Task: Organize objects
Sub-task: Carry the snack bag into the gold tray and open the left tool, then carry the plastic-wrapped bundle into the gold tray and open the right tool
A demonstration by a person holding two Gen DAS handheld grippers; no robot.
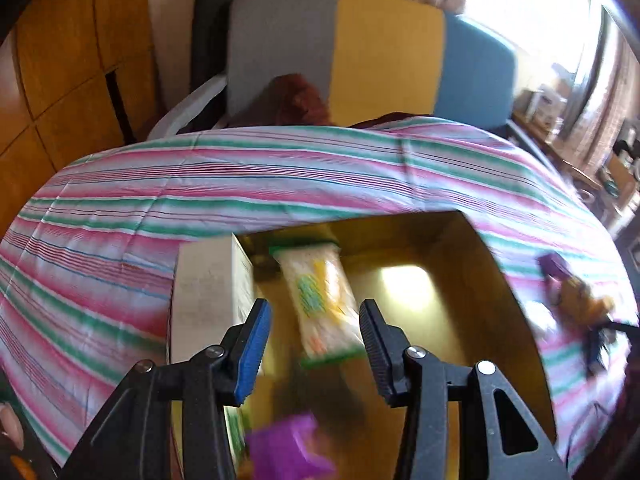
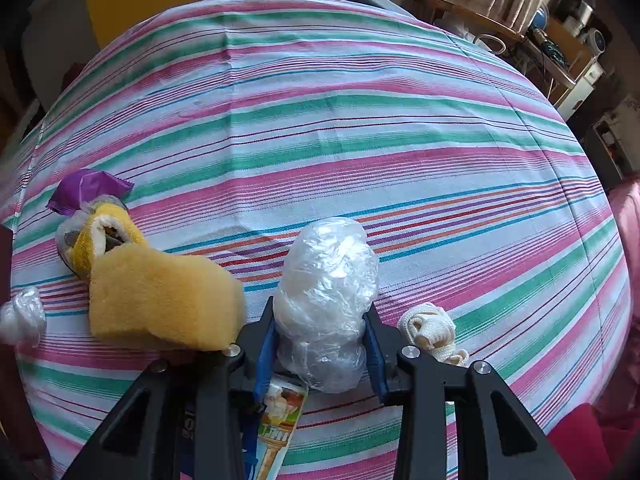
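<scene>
The worktop point(image 2: 340, 120) was draped in a striped cloth of pink, green and white. At its left part sat an open cardboard box point(image 1: 496, 264), and inside lay a white carton point(image 1: 208, 280) against the left wall, a white-and-green packet point(image 1: 324, 304) slanting along the floor, and a blurred purple wrapper point(image 1: 288, 452) at the near end. The left gripper point(image 1: 316, 344) hung above that box with its jaws apart and nothing pressed between them. On the cloth to the right, a yellow sponge point(image 2: 160, 300) rested just beside a purple wrapper point(image 2: 86, 190) and a mesh-wrapped bundle point(image 2: 96, 232). The right gripper point(image 2: 324, 352) pointed steeply down, its jaws clenched on a crumpled clear plastic bag point(image 2: 328, 292) that stood on the cloth. A printed sachet point(image 2: 280, 420) lay partly under that gripper, and a small knot of white cord point(image 2: 430, 332) sat just to the right of it.
</scene>
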